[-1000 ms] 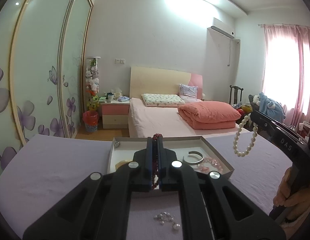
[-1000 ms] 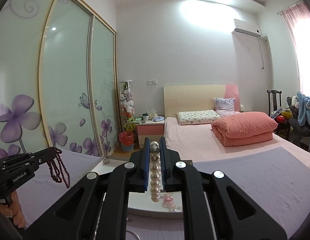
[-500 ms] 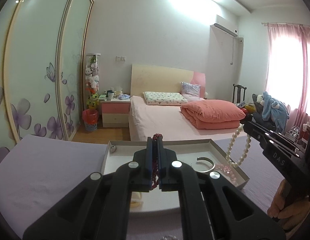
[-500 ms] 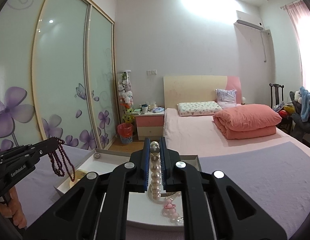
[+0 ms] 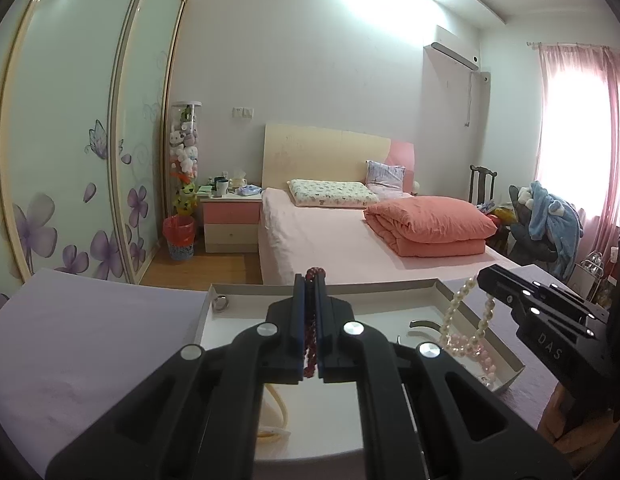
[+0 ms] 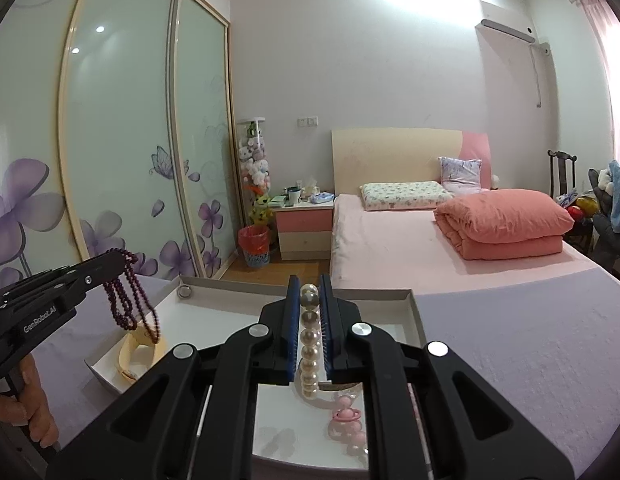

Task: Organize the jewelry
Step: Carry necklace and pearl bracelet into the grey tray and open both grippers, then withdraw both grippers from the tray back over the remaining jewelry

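A shallow white tray [image 5: 450, 286] [image 6: 416, 312] lies on the lilac cloth. My left gripper [image 5: 309, 280] [image 6: 120, 258] is shut on a dark red bead strand [image 5: 310, 336] [image 6: 128, 300], which dangles over the tray's left part. My right gripper [image 6: 309, 284] [image 5: 484, 276] is shut on a pearl bracelet [image 6: 309, 344] [image 5: 466, 320], whose loop hangs down into the tray's right side. Inside the tray lie a silver ring [image 5: 222, 303] [image 6: 185, 291], a silver bangle [image 5: 424, 325], a cream bangle [image 6: 132, 354] and a pink bead bracelet [image 6: 348, 420] [image 5: 484, 354].
The lilac cloth [image 5: 90, 328] [image 6: 530, 340] spreads wide on both sides of the tray. A hand [image 6: 26, 412] grips the left tool's handle. Beyond the table stand a bed [image 5: 330, 240], a nightstand [image 5: 230, 216] and sliding wardrobe doors [image 6: 130, 140].
Both grippers have moved forward and down over the tray, each still holding its strand. The pearl loop now hangs into the tray. The loose beads on the near cloth have dropped out of view.
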### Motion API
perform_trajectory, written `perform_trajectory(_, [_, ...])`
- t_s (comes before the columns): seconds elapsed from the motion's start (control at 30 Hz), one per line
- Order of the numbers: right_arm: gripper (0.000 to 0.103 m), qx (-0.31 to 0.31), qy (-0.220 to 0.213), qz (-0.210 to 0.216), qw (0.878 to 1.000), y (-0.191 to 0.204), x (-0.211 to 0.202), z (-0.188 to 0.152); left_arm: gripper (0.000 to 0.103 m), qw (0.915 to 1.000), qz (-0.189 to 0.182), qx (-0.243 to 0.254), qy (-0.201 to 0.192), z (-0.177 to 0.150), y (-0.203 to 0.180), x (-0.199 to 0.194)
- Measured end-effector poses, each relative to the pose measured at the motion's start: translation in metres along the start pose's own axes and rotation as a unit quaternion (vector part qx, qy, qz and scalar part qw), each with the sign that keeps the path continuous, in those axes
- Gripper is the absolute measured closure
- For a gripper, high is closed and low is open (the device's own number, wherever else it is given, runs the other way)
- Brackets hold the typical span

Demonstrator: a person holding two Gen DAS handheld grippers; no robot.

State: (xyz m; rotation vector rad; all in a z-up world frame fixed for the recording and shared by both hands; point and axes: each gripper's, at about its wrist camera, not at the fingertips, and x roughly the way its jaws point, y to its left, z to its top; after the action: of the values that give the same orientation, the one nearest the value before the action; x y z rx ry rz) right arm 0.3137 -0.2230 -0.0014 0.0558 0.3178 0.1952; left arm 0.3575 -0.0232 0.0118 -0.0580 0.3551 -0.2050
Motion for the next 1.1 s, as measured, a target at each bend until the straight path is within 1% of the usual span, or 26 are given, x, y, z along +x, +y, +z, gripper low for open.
perform_trajectory(0.1, [0.091,0.002,0.000,0.004,1.000,-0.001,-0.001,0.000,0.097,1.0000,-0.001,0.001,0.002,-0.002,-0.001,0.006])
perform_trajectory(0.13, [0.089,0.001,0.000,0.004,1.000,0.000,-0.001,0.001,0.097,1.0000,-0.002,0.002,0.004,-0.002,-0.001,0.008])
perform_trajectory(0.17, [0.080,0.001,-0.001,0.005,1.000,0.000,-0.002,0.001,0.097,1.0000,-0.002,0.002,0.005,-0.003,-0.001,0.009])
perform_trajectory(0.2, [0.074,0.002,-0.002,0.005,1.000,-0.001,-0.002,0.001,0.097,1.0000,-0.001,0.002,0.008,-0.004,-0.001,0.011])
perform_trajectory(0.23, [0.062,0.003,-0.004,0.007,1.000,-0.001,-0.003,0.001,0.097,0.9999,-0.001,0.002,0.010,-0.004,-0.001,0.013])
perform_trajectory(0.27, [0.060,0.003,-0.005,0.007,1.000,0.000,-0.003,0.001,0.097,0.9999,-0.001,0.002,0.012,-0.005,0.000,0.014])
perform_trajectory(0.67, [0.060,0.001,-0.004,0.007,1.000,0.000,-0.002,0.002,0.097,0.9998,0.004,0.010,0.016,-0.011,-0.004,0.020])
perform_trajectory(0.77, [0.060,0.001,-0.005,0.007,1.000,0.000,-0.001,0.002,0.095,0.9997,0.006,0.008,0.021,-0.012,-0.002,0.020])
perform_trajectory(0.83, [0.060,0.001,-0.005,0.008,1.000,0.000,0.000,0.001,0.089,0.9998,0.007,0.006,0.020,-0.011,-0.003,0.020])
perform_trajectory(0.93, [0.060,0.000,-0.005,0.007,1.000,-0.001,0.000,0.000,0.071,0.9998,0.010,0.005,0.015,-0.011,-0.001,0.018])
perform_trajectory(1.1, [0.060,-0.001,-0.006,0.006,1.000,0.001,0.000,-0.001,0.071,0.9999,0.012,0.002,0.010,-0.006,0.002,0.013])
